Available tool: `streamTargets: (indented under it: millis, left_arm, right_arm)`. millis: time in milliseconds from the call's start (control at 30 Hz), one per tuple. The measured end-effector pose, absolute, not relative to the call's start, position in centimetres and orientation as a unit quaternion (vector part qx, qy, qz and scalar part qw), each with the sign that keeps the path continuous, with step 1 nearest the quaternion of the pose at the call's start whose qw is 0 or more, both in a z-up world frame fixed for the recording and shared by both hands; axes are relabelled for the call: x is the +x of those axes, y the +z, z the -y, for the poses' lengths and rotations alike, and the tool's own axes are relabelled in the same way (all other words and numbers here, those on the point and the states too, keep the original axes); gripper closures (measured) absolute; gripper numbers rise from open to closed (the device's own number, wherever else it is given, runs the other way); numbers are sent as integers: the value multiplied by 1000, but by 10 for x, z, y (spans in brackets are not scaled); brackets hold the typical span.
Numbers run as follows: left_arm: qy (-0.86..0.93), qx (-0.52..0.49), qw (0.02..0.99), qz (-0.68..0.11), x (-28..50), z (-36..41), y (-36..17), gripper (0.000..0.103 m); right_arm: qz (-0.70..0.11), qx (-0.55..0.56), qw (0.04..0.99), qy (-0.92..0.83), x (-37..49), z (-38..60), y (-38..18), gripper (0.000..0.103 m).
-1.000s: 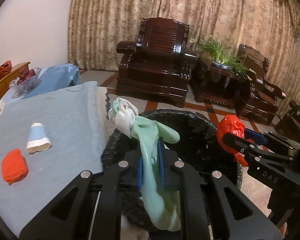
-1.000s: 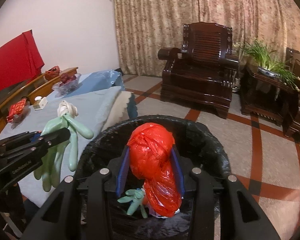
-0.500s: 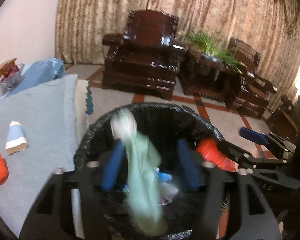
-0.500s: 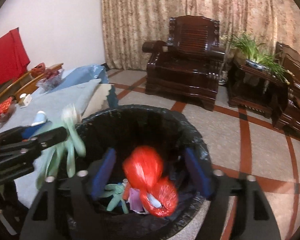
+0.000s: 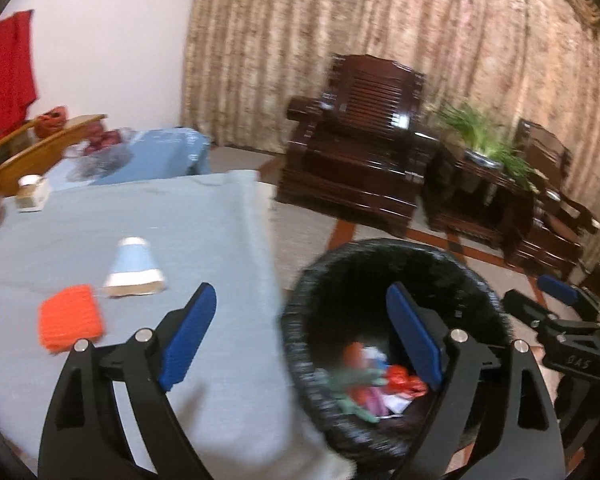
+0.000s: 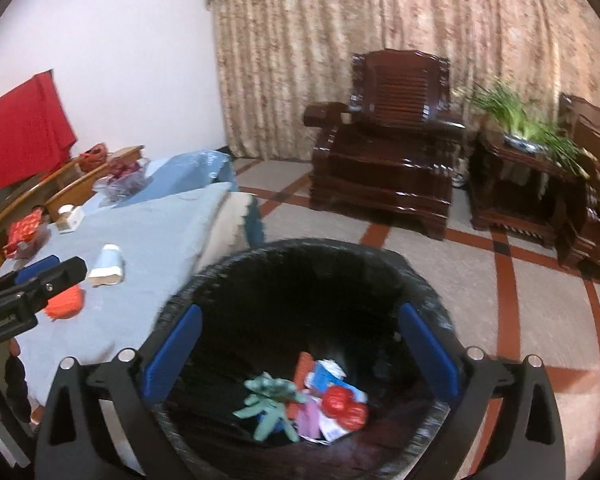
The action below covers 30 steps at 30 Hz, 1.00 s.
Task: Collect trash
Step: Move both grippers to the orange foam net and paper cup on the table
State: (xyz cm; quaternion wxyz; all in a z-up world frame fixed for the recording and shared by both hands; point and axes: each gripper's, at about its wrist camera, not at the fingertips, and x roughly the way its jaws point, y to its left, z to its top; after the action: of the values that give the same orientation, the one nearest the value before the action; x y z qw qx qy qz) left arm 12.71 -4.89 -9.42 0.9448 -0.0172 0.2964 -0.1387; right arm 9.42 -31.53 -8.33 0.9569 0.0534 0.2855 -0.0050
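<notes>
A black-lined trash bin [image 6: 300,246] stands on the floor beside the blue-clothed table [image 5: 160,216]. A green glove [image 6: 270,402] and a red plastic bag [image 6: 344,404] lie inside it among other scraps. My right gripper [image 6: 300,314] hangs over the bin, its jaws opening with nothing between them. My left gripper [image 5: 300,300] straddles the table edge and the bin [image 5: 380,246] rim, jaws opening and empty. On the table lie a blue-and-white paper cup [image 5: 134,270] and an orange knitted cloth [image 5: 70,320].
Dark wooden armchairs [image 6: 388,152] and a side table with a green plant [image 6: 528,120] stand by the curtain. A small white box [image 5: 30,194], a fruit bag [image 5: 104,148] and a wooden bench with red cloth sit at the table's far left.
Both grippers have opened; the green glove and the red bag have dropped into the bin. The left gripper has swung left toward the table.
</notes>
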Motion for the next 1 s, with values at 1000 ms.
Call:
streamTargets:
  millis: [1000]
  left_arm:
    - [72,-30,936,-344,170,-180,-149,17]
  right_arm:
    - [-310,8,936,164,190,84,-121,6]
